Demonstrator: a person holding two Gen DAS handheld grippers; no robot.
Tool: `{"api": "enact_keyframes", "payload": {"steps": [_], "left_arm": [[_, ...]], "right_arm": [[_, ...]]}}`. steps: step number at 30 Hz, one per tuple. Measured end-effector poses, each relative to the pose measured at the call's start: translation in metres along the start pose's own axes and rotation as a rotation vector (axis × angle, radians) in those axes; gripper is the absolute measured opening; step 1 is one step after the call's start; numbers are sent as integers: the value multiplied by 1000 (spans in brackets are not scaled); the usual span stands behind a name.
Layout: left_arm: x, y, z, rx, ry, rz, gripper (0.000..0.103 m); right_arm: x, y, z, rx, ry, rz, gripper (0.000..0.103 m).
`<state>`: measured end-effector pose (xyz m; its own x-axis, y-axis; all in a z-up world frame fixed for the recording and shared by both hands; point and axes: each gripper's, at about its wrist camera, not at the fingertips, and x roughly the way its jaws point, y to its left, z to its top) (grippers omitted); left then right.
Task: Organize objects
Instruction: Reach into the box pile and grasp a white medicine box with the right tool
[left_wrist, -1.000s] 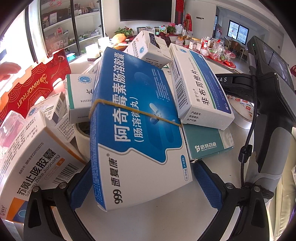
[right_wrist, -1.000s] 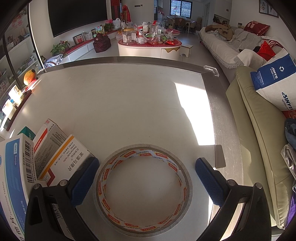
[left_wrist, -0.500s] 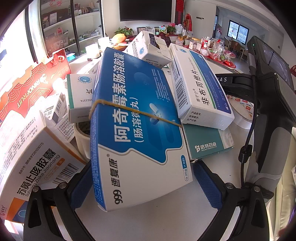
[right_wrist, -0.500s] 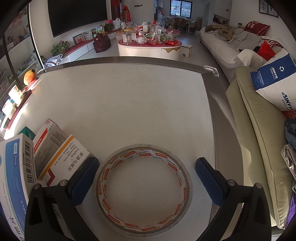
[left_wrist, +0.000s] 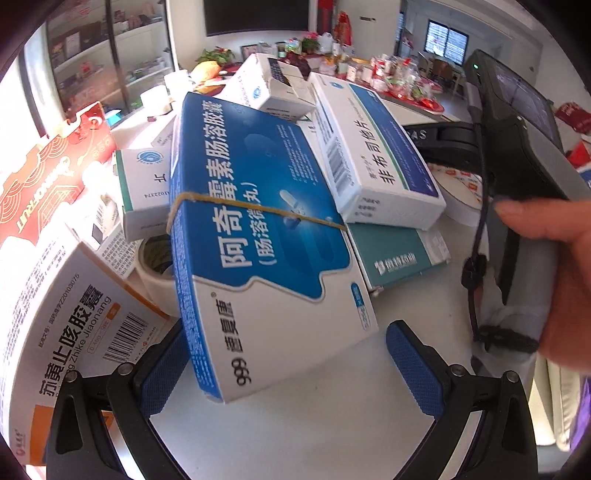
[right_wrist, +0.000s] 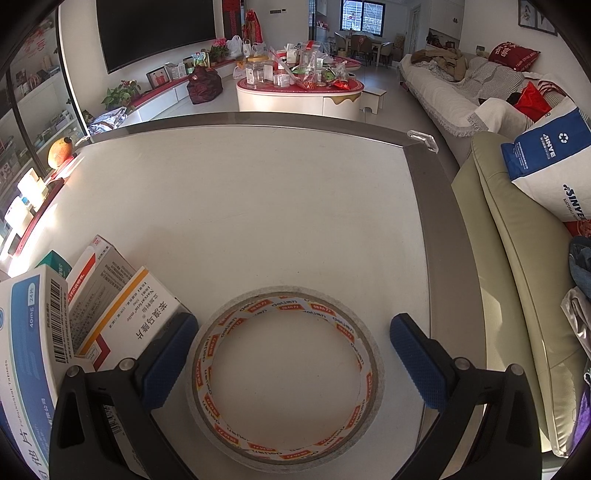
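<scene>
Left wrist view: the left gripper (left_wrist: 286, 363) stands spread around the near end of the blue-and-white medicine box (left_wrist: 258, 236), which leans on a loose heap of cartons; closing or lifting here may topple the neighbouring white-and-blue carton (left_wrist: 373, 158). Right wrist view: the right gripper (right_wrist: 291, 363) is spread around the tape roll (right_wrist: 286, 373) lying flat on the table (right_wrist: 277, 206), so a squeeze may deform the hollow ring or nudge the orange-striped carton (right_wrist: 136, 321) beside the left finger.
</scene>
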<state>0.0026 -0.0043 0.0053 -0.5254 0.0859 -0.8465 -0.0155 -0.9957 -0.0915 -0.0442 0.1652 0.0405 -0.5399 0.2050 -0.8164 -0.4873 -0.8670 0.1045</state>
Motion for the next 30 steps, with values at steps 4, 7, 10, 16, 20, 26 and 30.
{"api": "enact_keyframes", "payload": {"steps": [4,7,10,16,20,26,30], "left_arm": [[-17,-4,-10,95,103,-205,103],[-49,-6,-14,206,116,-329,103],[-93,2,-5,332,74,-476,103],[-145,76,56,413,14,-511,103],[-141,149,90,364,7,-434,103],[-105,191,103,435,87,-368,103],[-99,214,105,337,153,-391,103]], "right_arm": [[-1,-7,5,-22,105,21,103],[-25,-19,5,-24,78,3,103],[-71,-29,4,-8,24,47,103],[-141,-38,-32,239,192,335,103],[-178,0,-90,342,356,610,103],[-187,86,-138,316,482,615,103],[-171,120,-139,290,534,545,103]]}}
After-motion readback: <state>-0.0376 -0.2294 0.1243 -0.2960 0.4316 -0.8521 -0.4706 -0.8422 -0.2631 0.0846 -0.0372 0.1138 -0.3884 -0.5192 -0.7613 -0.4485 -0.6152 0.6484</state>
